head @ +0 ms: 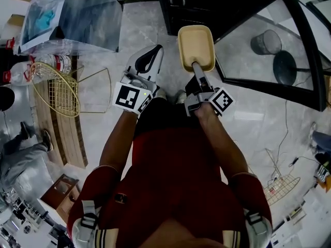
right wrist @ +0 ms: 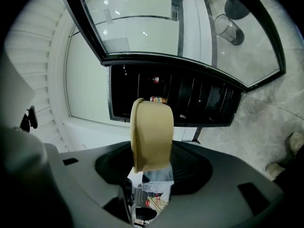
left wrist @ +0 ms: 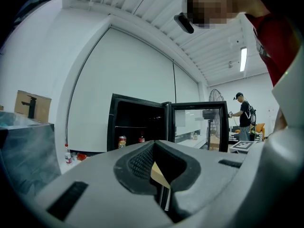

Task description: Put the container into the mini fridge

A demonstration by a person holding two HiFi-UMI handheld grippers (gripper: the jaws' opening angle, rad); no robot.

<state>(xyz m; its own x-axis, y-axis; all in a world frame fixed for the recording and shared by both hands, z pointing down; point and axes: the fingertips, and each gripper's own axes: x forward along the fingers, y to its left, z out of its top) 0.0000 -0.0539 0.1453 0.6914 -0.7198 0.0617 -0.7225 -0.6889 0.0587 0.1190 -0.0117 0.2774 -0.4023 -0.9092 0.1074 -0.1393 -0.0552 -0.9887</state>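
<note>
A beige container (head: 196,46) sticks out ahead of my right gripper (head: 198,70), which is shut on its near end. In the right gripper view the container (right wrist: 151,132) stands on edge between the jaws. Straight ahead is the black mini fridge (head: 207,4), its glass door (head: 269,50) swung open to the right. The fridge's interior (left wrist: 137,127) holds two cans (left wrist: 122,141) on a shelf. My left gripper (head: 149,61) hangs beside the right one with its jaws together and nothing in them.
On the floor at the left are a gold wire basket (head: 54,89), water bottles (head: 58,63) and a grey box (head: 83,14). A wire rack (head: 284,185) and cables lie at the right. A person (left wrist: 245,115) stands far behind the fridge door.
</note>
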